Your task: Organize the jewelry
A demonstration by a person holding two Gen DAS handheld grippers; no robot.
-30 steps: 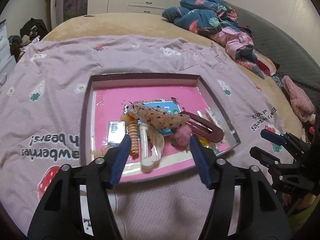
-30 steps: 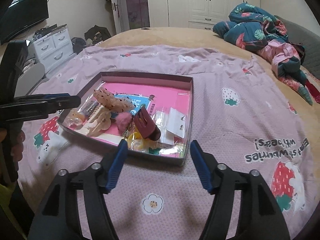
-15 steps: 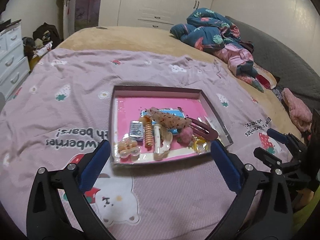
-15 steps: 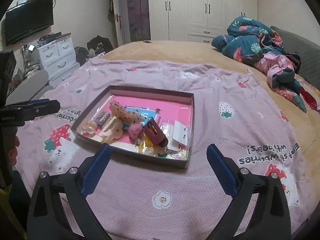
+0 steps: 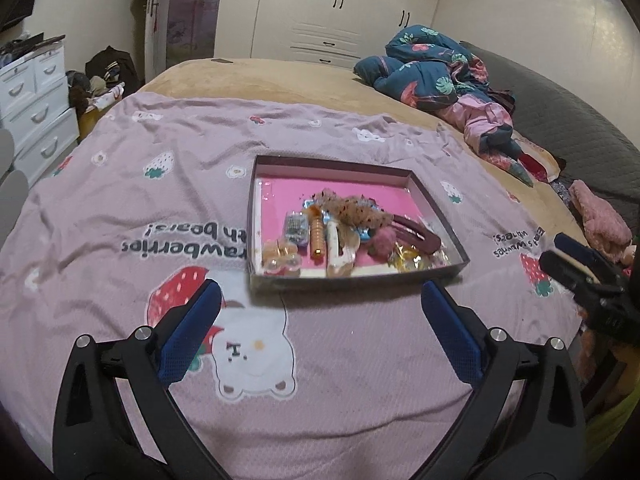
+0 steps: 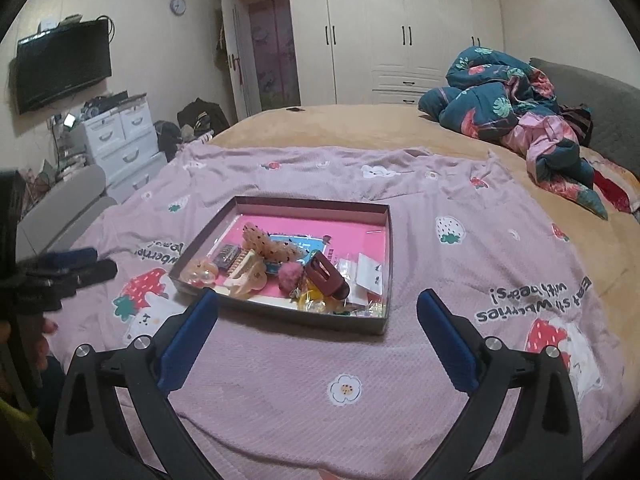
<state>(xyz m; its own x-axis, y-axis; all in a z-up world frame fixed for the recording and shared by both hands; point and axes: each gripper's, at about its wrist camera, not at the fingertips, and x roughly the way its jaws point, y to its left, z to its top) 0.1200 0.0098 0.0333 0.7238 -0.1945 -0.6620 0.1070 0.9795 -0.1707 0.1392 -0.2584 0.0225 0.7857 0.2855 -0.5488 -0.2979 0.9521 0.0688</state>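
A shallow box with a pink floor lies on the pink strawberry blanket. It holds a pile of hair clips and jewelry: a dark red clip, a pink pompom, a spotted bow, a cream claw clip and small clear packets. My left gripper is open and empty, hovering in front of the box. My right gripper is open and empty, also short of the box's near edge.
A crumpled blue and pink quilt lies at the far right of the bed. White drawers stand to the left. The right gripper shows at the right edge of the left wrist view; the left gripper shows at the left edge of the right wrist view.
Both grippers have pulled back from the box and risen, and both jaws have opened wider. The box and its contents have not moved.
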